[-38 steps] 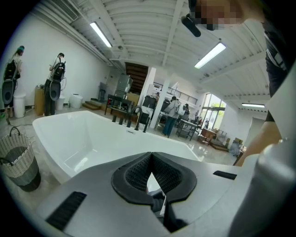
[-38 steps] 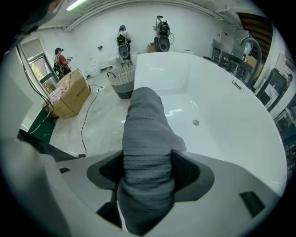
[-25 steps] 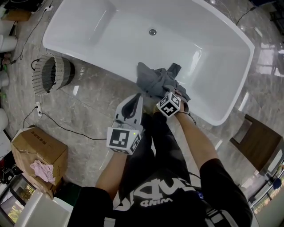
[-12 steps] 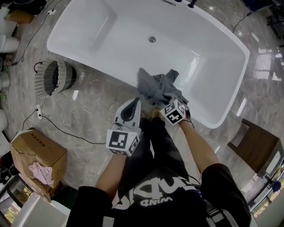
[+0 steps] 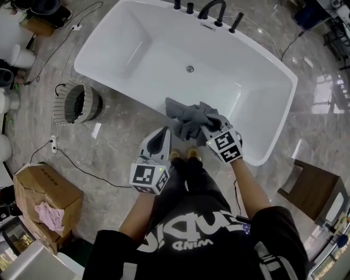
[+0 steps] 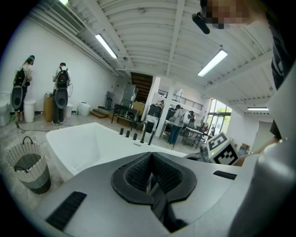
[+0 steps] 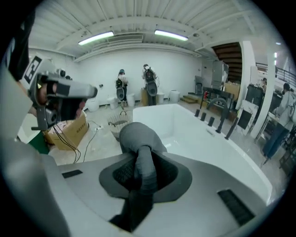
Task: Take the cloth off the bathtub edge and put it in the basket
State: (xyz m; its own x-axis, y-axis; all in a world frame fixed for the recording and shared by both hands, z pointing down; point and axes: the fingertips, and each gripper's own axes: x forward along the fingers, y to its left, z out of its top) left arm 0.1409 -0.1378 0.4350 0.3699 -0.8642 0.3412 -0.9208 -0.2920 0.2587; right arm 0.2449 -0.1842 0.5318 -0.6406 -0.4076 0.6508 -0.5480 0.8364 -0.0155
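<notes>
The grey cloth [image 5: 188, 117] lies bunched over the near rim of the white bathtub [image 5: 153, 54]. My right gripper [image 5: 209, 129] is at the cloth's right end, shut on a fold of it. In the right gripper view the cloth [image 7: 138, 143] rises as a pinched roll between the pads of the right gripper [image 7: 142, 172]. My left gripper [image 5: 163, 134] hangs just left of the cloth, apart from it, shut and holding nothing, as the left gripper view [image 6: 150, 178] shows. The wire basket [image 5: 82, 103] stands on the floor left of the tub.
A cardboard box [image 5: 46, 199] with a pink rag sits at the lower left, and a cable [image 5: 82, 159] runs across the marble floor. Black taps [image 5: 210, 11] stand at the tub's far end. A brown stool [image 5: 311, 188] is to the right. People stand in the background [image 6: 60, 92].
The right gripper's jaws have closed on the cloth, which is now gathered into a tighter bunch on the rim. The left gripper has stayed beside it.
</notes>
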